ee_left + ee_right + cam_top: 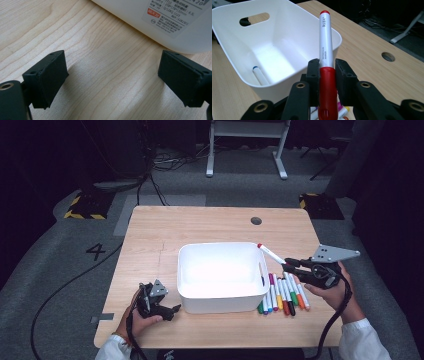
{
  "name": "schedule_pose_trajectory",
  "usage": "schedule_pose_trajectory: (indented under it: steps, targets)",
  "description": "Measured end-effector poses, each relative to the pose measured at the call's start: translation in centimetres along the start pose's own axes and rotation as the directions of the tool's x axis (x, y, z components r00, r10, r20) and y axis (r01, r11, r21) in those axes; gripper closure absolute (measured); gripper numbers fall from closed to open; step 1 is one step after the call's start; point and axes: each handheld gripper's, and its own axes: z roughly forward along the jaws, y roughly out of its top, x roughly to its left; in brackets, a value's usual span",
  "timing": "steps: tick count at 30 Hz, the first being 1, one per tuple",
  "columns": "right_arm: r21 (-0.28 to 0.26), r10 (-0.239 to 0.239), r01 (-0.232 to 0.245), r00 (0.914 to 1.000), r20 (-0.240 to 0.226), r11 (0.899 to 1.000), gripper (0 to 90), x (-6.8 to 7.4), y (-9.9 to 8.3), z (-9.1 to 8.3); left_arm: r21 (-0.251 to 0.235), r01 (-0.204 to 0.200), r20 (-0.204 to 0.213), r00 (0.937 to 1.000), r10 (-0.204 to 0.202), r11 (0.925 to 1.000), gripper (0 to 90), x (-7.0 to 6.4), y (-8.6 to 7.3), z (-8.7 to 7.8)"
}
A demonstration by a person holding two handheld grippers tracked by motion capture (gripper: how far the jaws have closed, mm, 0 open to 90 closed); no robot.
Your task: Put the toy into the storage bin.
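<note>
Right claw (327, 72) grips red marker (325, 50) seemingly over white bin (287, 30)

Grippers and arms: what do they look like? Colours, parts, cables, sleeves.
Both are black two-jaw tools. The left gripper has flat, matte rectangular pads. The right gripper has black linkage arms with brass-coloured pivot pins. Each carries a grey three-cornered plate with small holes and trails a black cable. The person wears white sleeves.

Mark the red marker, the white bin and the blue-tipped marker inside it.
red marker (325, 42), right gripper view, on its white barrel.
white bin (287, 22), right gripper view, on its inner wall.
blue-tipped marker (260, 75), right gripper view, on its white body.
</note>
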Motion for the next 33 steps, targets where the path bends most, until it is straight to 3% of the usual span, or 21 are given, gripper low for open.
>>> schedule_pose_trajectory:
  steps: [4, 7, 15, 18, 24, 31, 32, 33]
  targets:
    - [0.002, -0.011, 0.011, 0.9998, -0.019, 1.0, 74.8, 0.7, 1.0, 0.9, 0.0, -0.001, 0.0, 1.0, 0.001, 1.0, 8.9, 0.0, 0.0, 0.0]
    - [0.013, -0.049, 0.05, 0.9974, -0.053, 0.999, 74.8, 1.6, 2.0, 2.5, 0.0, 0.0, 0.0, 1.0, 0.0, 1.0, 8.9, 0.0, 0.0, 0.0]
    - [0.034, -0.076, 0.081, 0.9899, -0.12, 0.996, 74.7, 2.6, 3.0, 5.3, 0.0, 0.0, 0.0, 1.0, 0.0, 1.0, 8.9, 0.0, 0.0, 0.0]
    - [0.062, -0.105, 0.116, 0.9828, -0.152, 0.991, 74.7, 3.1, 3.5, 6.7, 0.0, -0.001, 0.0, 1.0, 0.001, 1.0, 8.9, 0.0, 0.0, 0.0]
    - [0.083, -0.118, 0.136, 0.9743, -0.192, 0.987, 74.7, 3.4, 4.0, 8.3, 0.0, 0.0, 0.0, 1.0, 0.0, 1.0, 8.9, 0.0, 0.0, 0.0]
    - [0.113, -0.152, 0.185, 0.9563, -0.25, 0.976, 74.7, 4.0, 4.6, 10.1, -0.001, 0.0, 0.0, 1.0, 0.0, 1.0, 8.9, 0.0, 0.0, 0.0]
    - [0.125, -0.156, 0.196, 0.9497, -0.271, 0.973, 74.7, 4.2, 4.7, 10.5, 0.0, 0.0, 0.0, 1.0, 0.0, 1.0, 8.9, 0.0, 0.0, 0.0]
    - [0.125, -0.156, 0.196, 0.9497, -0.271, 0.973, 74.7, 4.2, 4.7, 10.5, 0.0, 0.0, 0.0, 1.0, 0.0, 1.0, 8.9, 0.0, 0.0, 0.0]
